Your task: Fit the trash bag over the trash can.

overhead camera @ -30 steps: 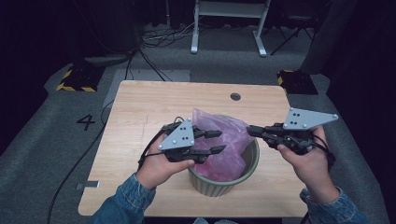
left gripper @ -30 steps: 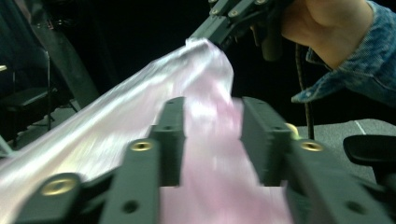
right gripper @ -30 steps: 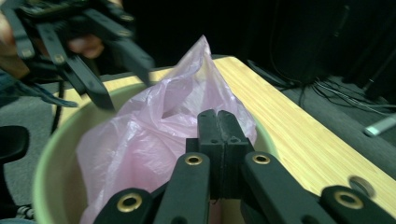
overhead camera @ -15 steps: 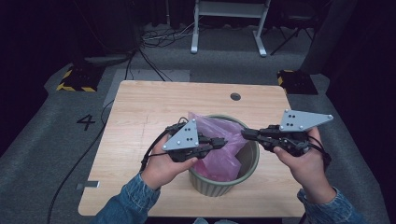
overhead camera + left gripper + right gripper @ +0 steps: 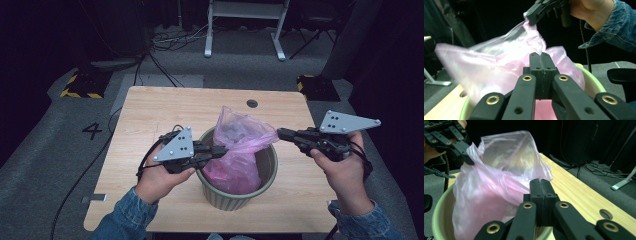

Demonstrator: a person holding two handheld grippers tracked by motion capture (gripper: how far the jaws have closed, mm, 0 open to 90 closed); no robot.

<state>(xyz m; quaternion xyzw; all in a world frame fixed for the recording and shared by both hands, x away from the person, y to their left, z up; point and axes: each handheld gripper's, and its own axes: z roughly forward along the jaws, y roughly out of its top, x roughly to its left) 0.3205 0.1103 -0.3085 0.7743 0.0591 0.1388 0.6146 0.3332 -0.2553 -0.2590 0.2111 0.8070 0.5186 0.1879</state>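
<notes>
Bag (image 5: 240,145) sits in the green bin (image 5: 270,170) at mid-table, its mouth stretched between my grippers. Left gripper (image 5: 221,150) pinches the near-left edge, jaws having just closed on it; right gripper (image 5: 281,133) is clamped on the right edge. Step: opening the liner. Next: pull the edges outward and down over the rim, gently, since the film looks thin.

The bin (image 5: 239,192) stood on the table (image 5: 150,115), toward its near edge and about midway across. The bag (image 5: 240,150) sat in the bin, its top rising above the rim. The left gripper (image 5: 219,151) lay left of the bin, the right gripper (image 5: 281,134) right of it, the bag between the 2.
</notes>
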